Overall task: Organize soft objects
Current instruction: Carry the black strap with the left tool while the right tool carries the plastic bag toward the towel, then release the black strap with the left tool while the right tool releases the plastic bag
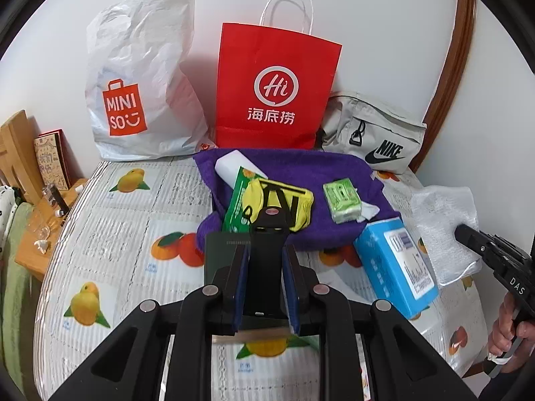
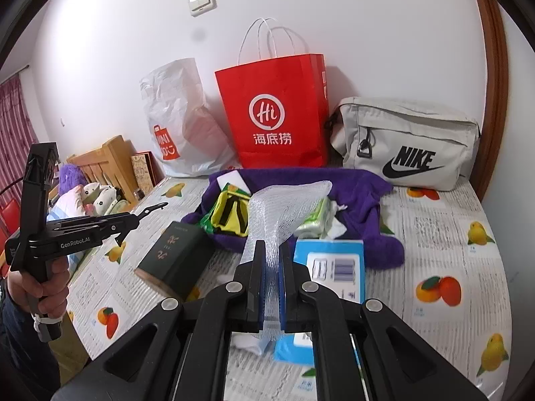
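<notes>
A: Bubble wrap (image 2: 271, 224), clear and crinkly, is pinched flat between the pads of your right gripper (image 2: 272, 287) and lifted off the table (image 2: 451, 260). Your left gripper (image 1: 265, 257) has its fingers squeezed onto a black stand-like object (image 1: 267, 234) that rises between them; what it is exactly, I can't tell.

B: So you're mid-carry with both hands, I'd say. The sorting step is on, nothing placed yet.

A: The soft pile sits just ahead of you: purple towel (image 1: 301, 170) with a yellow pouch (image 1: 281, 204), a green tissue pack (image 1: 341, 204) and a green-and-white packet (image 1: 239, 197) on it. A blue box (image 1: 394, 264) lies at the towel's near edge, a dark green box (image 2: 174, 260) to its left.

B: The next move probably calls for picking a destination for the wrap. Three candidates stand along the wall.

A: Read them off: white plastic bag (image 1: 140, 77), "MINISO" on an orange bag logo. Red paper bag (image 1: 277, 87), "Hi" in a ring above 海底捞. Grey pouch (image 2: 404, 143), "NIKE" with the swoosh.

B: And your left tool reads "GenRobot.AI" on its side, seen from the right camera. The blue box's label print is too small to read.
</notes>
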`<state>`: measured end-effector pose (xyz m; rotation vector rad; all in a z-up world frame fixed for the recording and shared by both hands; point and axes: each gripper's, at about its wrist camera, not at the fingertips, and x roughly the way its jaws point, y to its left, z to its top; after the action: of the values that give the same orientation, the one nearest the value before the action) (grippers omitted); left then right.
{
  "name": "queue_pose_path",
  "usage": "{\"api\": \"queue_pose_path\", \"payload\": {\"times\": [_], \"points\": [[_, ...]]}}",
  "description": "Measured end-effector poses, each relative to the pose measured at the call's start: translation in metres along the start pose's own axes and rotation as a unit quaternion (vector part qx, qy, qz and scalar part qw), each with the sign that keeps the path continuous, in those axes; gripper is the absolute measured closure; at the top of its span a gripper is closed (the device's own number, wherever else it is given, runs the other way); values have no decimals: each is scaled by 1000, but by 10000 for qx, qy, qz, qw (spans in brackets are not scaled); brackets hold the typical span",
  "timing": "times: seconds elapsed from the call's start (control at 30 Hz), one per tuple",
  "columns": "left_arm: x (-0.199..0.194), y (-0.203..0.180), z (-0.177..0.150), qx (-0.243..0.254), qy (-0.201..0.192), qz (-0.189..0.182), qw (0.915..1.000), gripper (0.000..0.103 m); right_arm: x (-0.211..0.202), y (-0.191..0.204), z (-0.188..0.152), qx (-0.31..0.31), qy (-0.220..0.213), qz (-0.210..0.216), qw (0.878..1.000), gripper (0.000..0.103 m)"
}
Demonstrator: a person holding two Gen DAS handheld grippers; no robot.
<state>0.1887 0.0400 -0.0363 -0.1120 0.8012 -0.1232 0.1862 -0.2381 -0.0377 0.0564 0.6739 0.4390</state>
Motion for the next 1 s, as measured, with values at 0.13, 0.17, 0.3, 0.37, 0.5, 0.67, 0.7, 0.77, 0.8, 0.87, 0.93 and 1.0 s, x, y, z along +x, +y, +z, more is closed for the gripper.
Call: {"api": "queue_pose_path", "payload": {"times": [0.13,0.17,0.3,0.37,0.5,0.67,0.7,0.77,0.8,0.87,0.93,1.0], "points": [[9,1,11,0,-14,27,10000,83,10,-6,10,-6,10,-30,10000,97],[10,1,14,-9,-20,37,10000,83,13,-8,13,-10,8,-41,10000,97],[18,1,22,-8,-18,30,10000,83,20,-15,22,-18,-2,-117,9999,97],[23,0,27,4,-3,41,10000,83,25,-19,27,-12,5,-146,9999,97],[32,0,34,38,21,41,10000,83,35,-27,34,50,27,-227,9997,97],[46,0,43,1,64,41,10000,83,49,-37,41,105,49,-273,9996,97],[48,1,44,-2,73,36,10000,83,52,-39,43,122,51,-278,9995,97],[54,1,48,-16,89,30,10000,83,57,-42,45,146,55,-296,9994,97],[57,1,50,-16,100,25,9999,83,60,-43,46,160,60,-309,9994,97],[64,0,53,-6,132,21,9999,83,66,-47,49,205,72,-302,9993,97],[71,-2,56,9,157,14,9999,83,72,-50,51,212,92,-323,9992,97],[77,-3,59,16,176,4,9998,83,79,-53,53,211,129,-360,9990,97]]}}
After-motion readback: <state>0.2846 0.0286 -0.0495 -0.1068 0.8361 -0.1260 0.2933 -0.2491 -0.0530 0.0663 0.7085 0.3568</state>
